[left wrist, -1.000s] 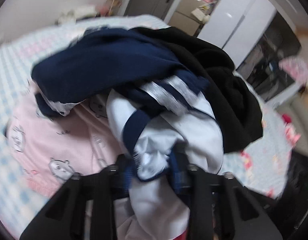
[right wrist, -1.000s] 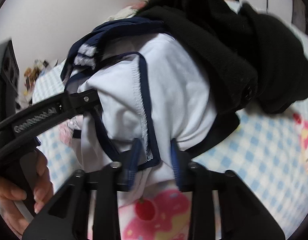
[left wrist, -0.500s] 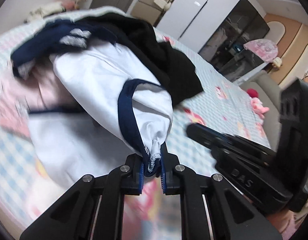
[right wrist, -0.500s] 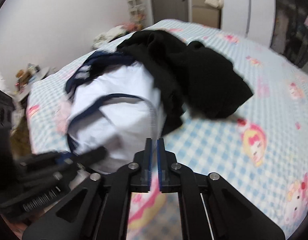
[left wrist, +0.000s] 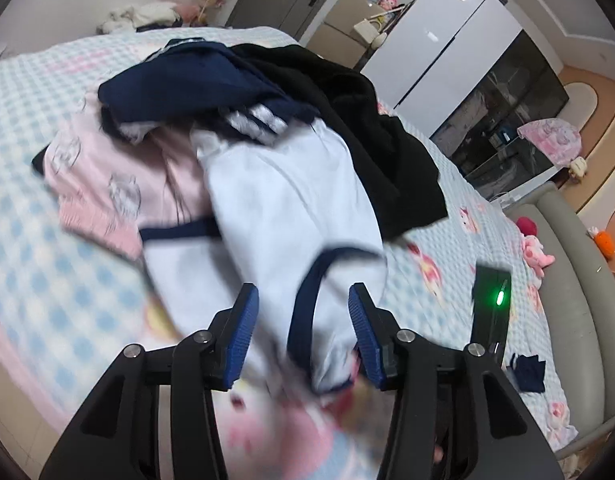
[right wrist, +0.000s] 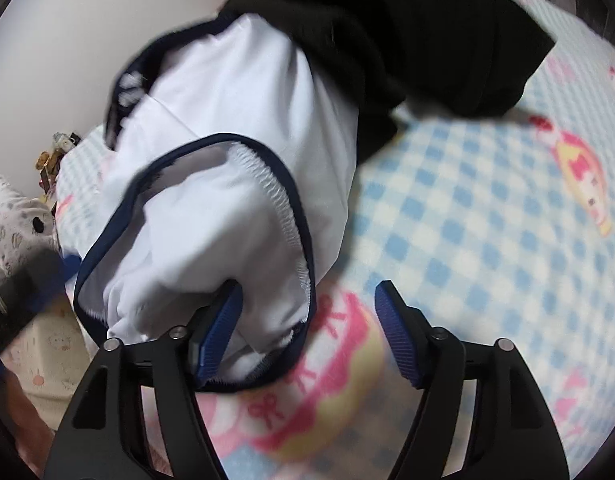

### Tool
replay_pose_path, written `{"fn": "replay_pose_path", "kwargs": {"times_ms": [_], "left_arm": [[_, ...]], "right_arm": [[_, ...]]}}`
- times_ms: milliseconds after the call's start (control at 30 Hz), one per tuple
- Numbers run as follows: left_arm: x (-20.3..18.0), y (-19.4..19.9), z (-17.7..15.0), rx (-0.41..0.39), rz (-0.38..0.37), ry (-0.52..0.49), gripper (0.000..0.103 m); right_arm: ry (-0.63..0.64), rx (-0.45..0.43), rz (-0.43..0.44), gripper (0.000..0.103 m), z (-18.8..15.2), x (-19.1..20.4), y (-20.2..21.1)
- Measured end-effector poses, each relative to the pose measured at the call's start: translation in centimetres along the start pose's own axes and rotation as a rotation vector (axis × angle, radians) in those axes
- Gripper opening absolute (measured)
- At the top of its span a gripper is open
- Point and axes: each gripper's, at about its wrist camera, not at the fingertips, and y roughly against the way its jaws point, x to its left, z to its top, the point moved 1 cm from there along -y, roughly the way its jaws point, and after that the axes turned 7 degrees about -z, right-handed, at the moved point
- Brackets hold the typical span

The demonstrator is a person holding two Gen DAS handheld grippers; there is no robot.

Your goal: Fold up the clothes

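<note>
Left wrist view: both tongs are seen opening over a white garment [left wrist: 283, 208] on the bed [left wrist: 35, 264].
The left tongs [left wrist: 301, 320] are spread, the navy-trimmed hem lying loose between the pads. The right tongs [right wrist: 307, 320] are wide, the hem beside the left pad [right wrist: 219, 328], unpinched. The garment is heaped with navy [left wrist: 187, 80], black [left wrist: 367, 128] and pink [left wrist: 107, 184] clothes mid-bed.
</note>
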Motion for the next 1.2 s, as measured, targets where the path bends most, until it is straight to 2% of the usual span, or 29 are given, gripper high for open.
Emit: {"fn": "replay_pose_path", "kwargs": {"times_ms": [100, 133, 167, 200, 233, 333, 400, 433, 500, 533, 600, 633, 667, 700, 733, 833, 933, 1033, 1133, 1167, 1200], "left_arm": [[-0.1, -3.7, 1.4, 0.075, 0.023, -0.051, 0.051], [-0.3, -4.7, 1.4, 0.101, 0.024, -0.072, 0.048], [-0.7, -5.5, 1.0, 0.126, 0.01, -0.091, 0.029], [-1.3, -5.8, 0.5, 0.143, -0.009, -0.104, 0.017], [-1.9, -6.0, 0.1, 0.154, -0.026, -0.116, 0.0], [-5.4, -5.5, -1.3, 0.166, -0.1, -0.172, 0.0], [-7.9, -4.9, -2.4, 0.167, -0.137, -0.218, 0.0], [-8.8, -4.6, -2.8, 0.161, -0.127, -0.241, 0.0], [-9.7, -4.3, -3.1, 0.124, -0.063, -0.254, 0.0], [-9.6, -4.3, -3.0, 0.102, -0.013, -0.237, 0.001], [-8.9, -4.2, -3.1, 0.079, 0.091, -0.196, 0.01], [-8.3, -4.3, -3.0, 0.08, 0.117, -0.178, 0.028], [-7.7, -4.5, -2.9, 0.086, 0.127, -0.159, 0.052], [-7.1, -4.7, -3.1, 0.099, 0.116, -0.132, 0.061], [-6.8, -4.8, -3.5, 0.122, 0.088, -0.108, 0.064], [-7.5, -5.5, -4.7, 0.166, 0.043, -0.12, 0.064], [-10.1, -6.2, -5.1, 0.163, 0.018, -0.213, 0.064], [-13.5, -8.0, -5.1, 0.12, 0.126, -0.385, 0.065], [-14.6, -11.9, -4.0, 0.175, 0.286, -0.476, 0.065], [-14.2, -12.7, -4.0, 0.192, 0.322, -0.471, 0.065], [-13.5, -12.7, -3.9, 0.185, 0.348, -0.452, 0.065]], "right_arm": [[-0.046, 0.035, 0.032, 0.075, -0.2, -0.4, -1.9], [-0.059, 0.038, 0.048, 0.075, -0.2, -0.7, -2.2], [-0.063, 0.04, 0.077, 0.064, -0.3, -0.9, -2.1], [-0.047, 0.041, 0.104, 0.025, -0.3, -0.9, -1.8], [-0.023, 0.041, 0.116, 0.014, -0.4, -0.8, -1.3], [0.04, -0.02, 0.041, 0.003, -0.9, -0.8, 1.3], [0.033, -0.078, -0.007, 0.003, -1.4, -1.7, 3.8], [0.028, -0.105, -0.032, 0.003, -1.6, -2.3, 5.0], [0.023, -0.162, -0.091, 0.002, -2.3, -3.7, 7.6], [0.016, -0.186, -0.117, 0.002, -2.4, -4.5, 8.9], [0.019, -0.215, -0.167, 0.002, -3.1, -5.0, 11.1], [0.024, -0.228, -0.192, 0.002, -3.5, -5.0, 12.0], [0.026, -0.244, -0.216, 0.002, -3.8, -5.1, 12.7], [0.028, -0.26, -0.241, 0.002, -4.0, -5.2, 13.3], [0.026, -0.276, -0.263, 0.002, -4.3, -5.5, 14.0], [-0.001, -0.323, -0.322, 0.002, -5.0, -6.6, 15.7], [-0.026, -0.364, -0.369, 0.001, -5.7, -7.7, 17.5], [-0.063, -0.345, -0.323, 0.002, -6.4, -9.2, 18.7], [-0.089, -0.28, -0.229, 0.003, -6.9, -9.8, 17.8], [-0.091, -0.248, -0.19, 0.009, -7.1, -9.7, 17.0], [-0.092, -0.228, -0.165, 0.021, -7.1, -9.5, 16.3]]}}
